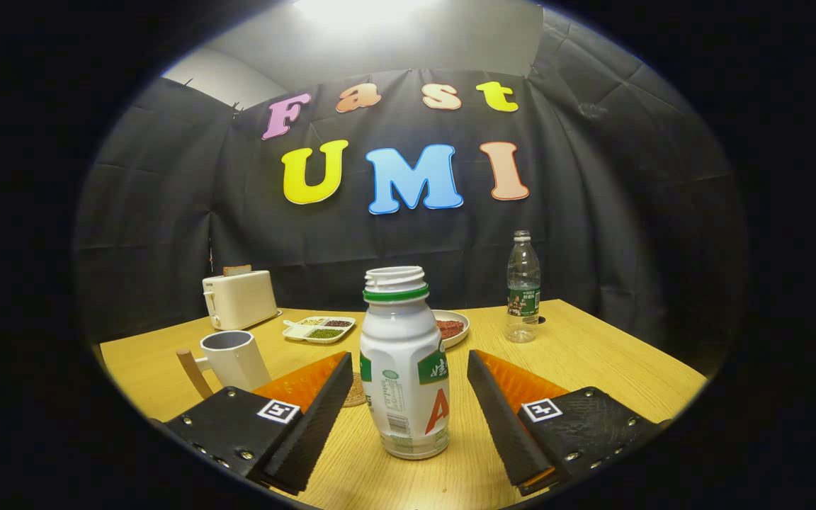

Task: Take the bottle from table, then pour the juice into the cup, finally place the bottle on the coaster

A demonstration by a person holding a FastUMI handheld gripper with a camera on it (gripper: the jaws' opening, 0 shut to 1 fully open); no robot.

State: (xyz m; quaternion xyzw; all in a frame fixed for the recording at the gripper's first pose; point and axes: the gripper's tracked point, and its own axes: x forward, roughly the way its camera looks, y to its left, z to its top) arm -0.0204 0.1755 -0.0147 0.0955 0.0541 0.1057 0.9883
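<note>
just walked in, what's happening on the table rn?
A person's handheld gripper is open, with the uncapped white bottle standing on the table between its fingers, which are not touching it. The cup sits beyond the left finger, and the coaster peeks out behind the bottle. Nothing poured yet by the look of it.

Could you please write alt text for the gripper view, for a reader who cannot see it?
An uncapped white bottle stands on the wooden table between the open claw, neither finger touching it. A white cup stands beyond the fingers, with a toaster and a clear bottle farther back.
</note>
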